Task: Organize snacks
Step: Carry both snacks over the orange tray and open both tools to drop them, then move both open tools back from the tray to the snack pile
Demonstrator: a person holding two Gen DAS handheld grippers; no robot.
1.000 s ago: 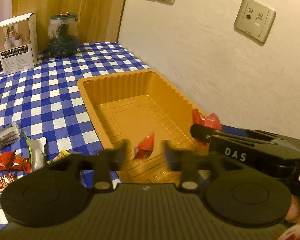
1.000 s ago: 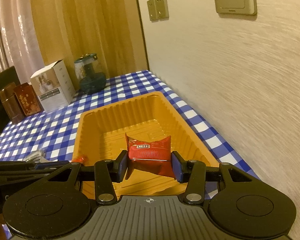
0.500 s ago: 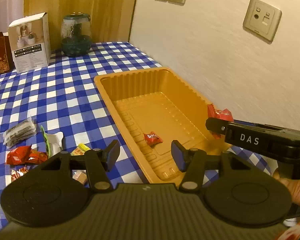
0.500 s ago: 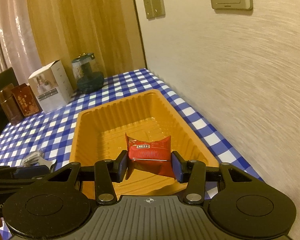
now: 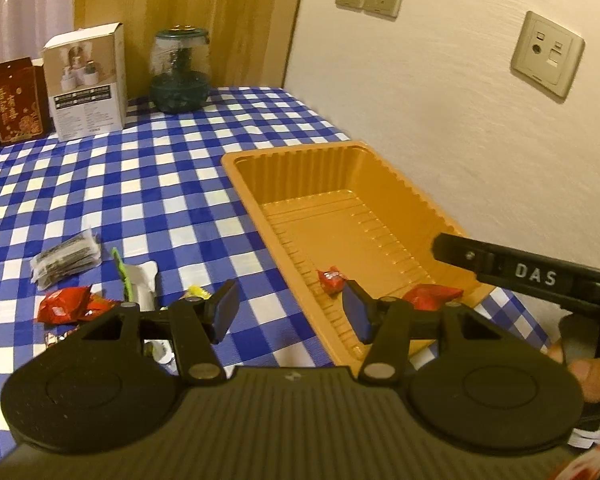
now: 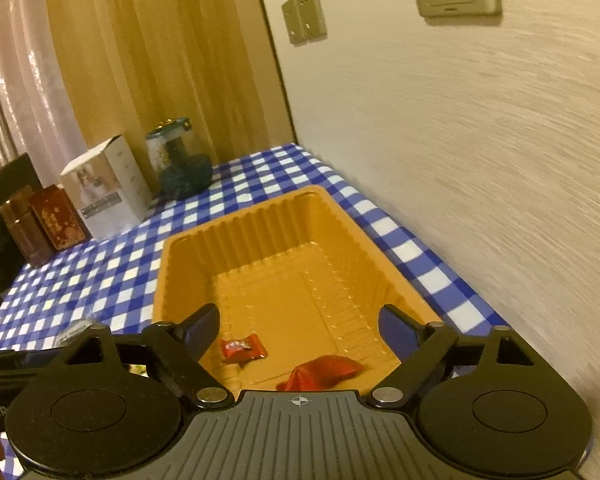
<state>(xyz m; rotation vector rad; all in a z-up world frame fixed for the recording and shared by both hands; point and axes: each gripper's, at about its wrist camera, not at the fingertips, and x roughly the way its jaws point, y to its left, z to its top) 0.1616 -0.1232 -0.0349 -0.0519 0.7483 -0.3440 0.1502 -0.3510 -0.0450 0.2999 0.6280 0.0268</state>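
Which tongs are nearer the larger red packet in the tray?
Right. The right tongs hang open just above the larger red packet in the tray. The left tongs, also open, sit over the tray's left rim, farther away.

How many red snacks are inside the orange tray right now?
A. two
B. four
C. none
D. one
A: a small red candy and a bigger red packet both lie on the floor of the orange tray, near its close end, and nothing else is in it.
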